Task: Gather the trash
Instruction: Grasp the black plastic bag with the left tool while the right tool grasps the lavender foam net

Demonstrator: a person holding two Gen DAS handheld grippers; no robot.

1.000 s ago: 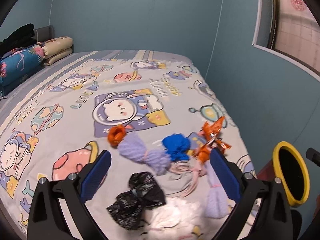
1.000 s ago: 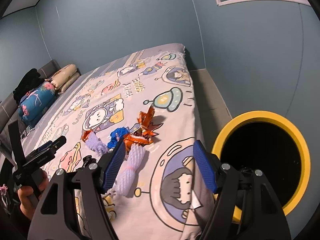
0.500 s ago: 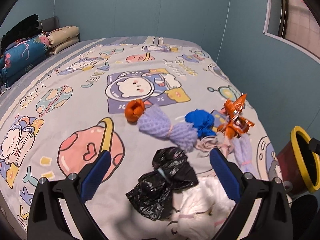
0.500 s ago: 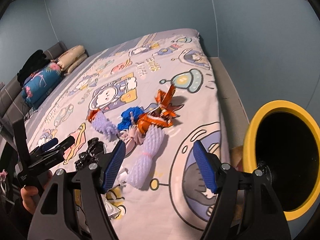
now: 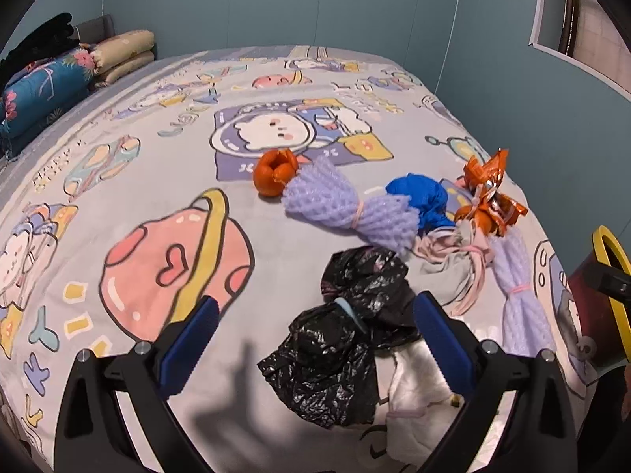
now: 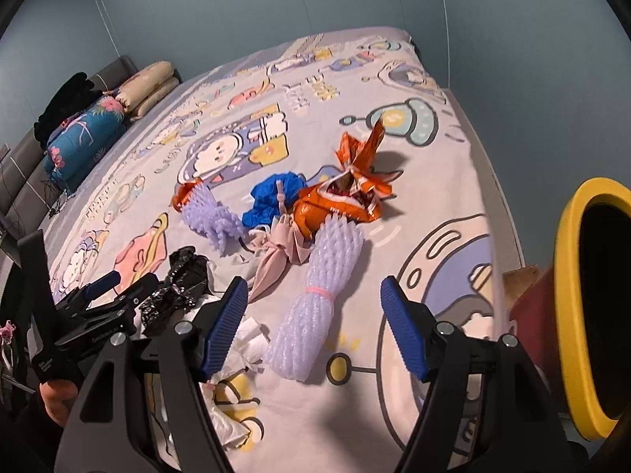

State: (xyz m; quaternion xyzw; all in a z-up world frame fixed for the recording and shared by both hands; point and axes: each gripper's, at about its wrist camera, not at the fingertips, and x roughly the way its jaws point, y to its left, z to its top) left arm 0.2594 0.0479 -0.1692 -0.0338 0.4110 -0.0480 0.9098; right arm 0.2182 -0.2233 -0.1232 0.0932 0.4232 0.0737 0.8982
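1. Bedroom, left wrist view: the left gripper (image 5: 313, 329), jaws released and empty, has come lower toward the black bag (image 5: 347, 339) near the bed (image 5: 118, 181) edge.
2. Right wrist view: the right gripper (image 6: 313, 325), also released, has descended over the purple foam net (image 6: 315, 299); the yellow-rimmed bin (image 6: 572, 299) waits beside the bed, so picking can begin.

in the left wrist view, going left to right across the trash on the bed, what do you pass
orange peel → purple foam net → blue foam net → orange foil wrapper → yellow-rimmed bin beside the bed

Trash lay clustered on the bed (image 5: 118, 181) at frame centre, the bin (image 6: 572, 299) at right edge, pillows (image 5: 122, 55) upper left.
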